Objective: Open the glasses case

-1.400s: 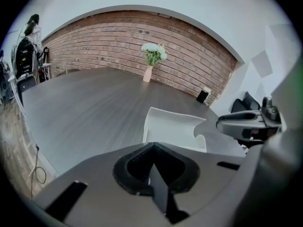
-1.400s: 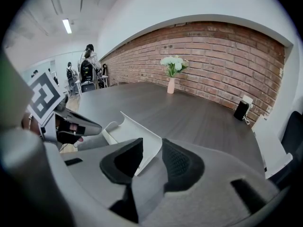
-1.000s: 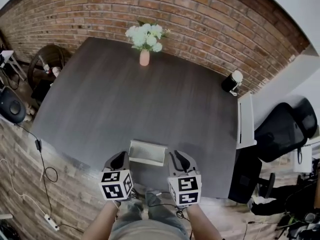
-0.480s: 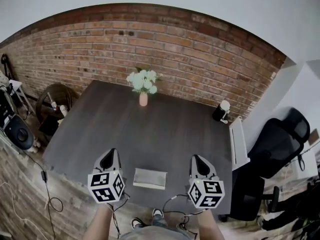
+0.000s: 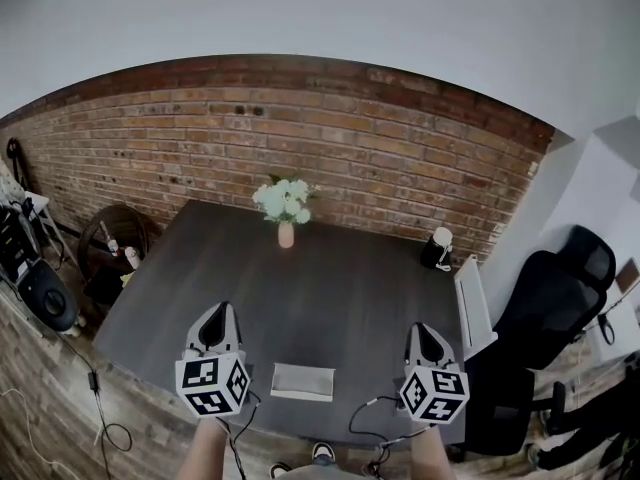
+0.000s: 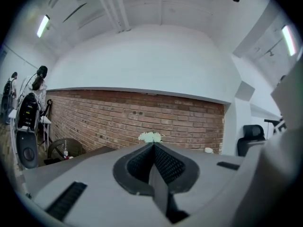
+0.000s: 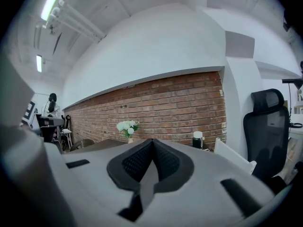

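A pale grey glasses case [image 5: 303, 381] lies closed and flat on the dark table [image 5: 320, 288], near its front edge. My left gripper [image 5: 214, 315] is held in the air to the case's left, jaws shut with nothing between them. My right gripper [image 5: 426, 334] hangs to the case's right, also shut and empty. Neither touches the case. Both gripper views look level across the room at the brick wall; the case is out of sight in them. In the left gripper view the left gripper [image 6: 152, 145] has its pads together, and the right gripper [image 7: 151, 142] shows the same in its own view.
A pink vase of white flowers [image 5: 285, 208] stands at the table's far edge. A black-and-white bottle [image 5: 437, 250] sits at the far right corner. A white board [image 5: 470, 303] leans at the table's right side, with a black office chair [image 5: 555, 298] beyond it. A brick wall [image 5: 300, 148] runs behind.
Both grippers rose and spread apart, away from the case. The head view tilted up, so the case shrank toward the picture's bottom and more wall shows.
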Demonstrator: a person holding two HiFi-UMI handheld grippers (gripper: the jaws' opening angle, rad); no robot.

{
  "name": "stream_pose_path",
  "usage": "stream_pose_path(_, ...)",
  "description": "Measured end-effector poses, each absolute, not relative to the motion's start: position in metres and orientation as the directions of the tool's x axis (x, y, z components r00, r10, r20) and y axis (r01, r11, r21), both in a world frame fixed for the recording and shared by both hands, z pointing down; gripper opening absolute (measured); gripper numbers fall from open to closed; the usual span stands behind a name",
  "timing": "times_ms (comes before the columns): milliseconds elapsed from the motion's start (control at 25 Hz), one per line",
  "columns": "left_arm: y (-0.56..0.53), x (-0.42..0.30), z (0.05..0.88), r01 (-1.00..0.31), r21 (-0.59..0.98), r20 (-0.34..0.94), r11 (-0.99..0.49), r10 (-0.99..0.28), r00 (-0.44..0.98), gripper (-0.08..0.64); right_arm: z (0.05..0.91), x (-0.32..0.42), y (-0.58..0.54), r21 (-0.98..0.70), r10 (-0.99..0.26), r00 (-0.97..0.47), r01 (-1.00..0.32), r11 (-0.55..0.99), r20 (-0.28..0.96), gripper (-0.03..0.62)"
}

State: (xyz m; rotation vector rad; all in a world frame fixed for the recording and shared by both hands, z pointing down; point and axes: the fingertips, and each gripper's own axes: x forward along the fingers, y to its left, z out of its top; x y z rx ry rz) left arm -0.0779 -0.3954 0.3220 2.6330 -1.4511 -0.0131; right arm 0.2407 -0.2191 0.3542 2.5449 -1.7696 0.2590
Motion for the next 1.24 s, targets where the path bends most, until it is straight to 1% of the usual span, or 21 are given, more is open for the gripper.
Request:
stream_pose_path(200,-0.389,-0.069,0.333,-0.836,0.130,0.083,-0.533,-0.834,0.545,-0.005,0.354,0.237,-0.216,-0.051,-0.930,0.329,-0.939,-0.341,0.162,0.003)
stream_pose_path(400,-0.386,-0.065,0.334,-0.832,0.130,0.085,-0.539,-0.830,0.551,-0.005,0.352,0.236,-0.215,0.008,-0.925,0.337,-0.940,-0.341,0.173,0.002)
stream_pose_path(1240,-0.393,-0.070,0.348,-0.840,0.146,0.114,-0.523,-0.835,0.539,-0.005,0.356,0.235,-0.226,0.003,-0.927,0.320,-0.946,-0.325,0.194,0.002)
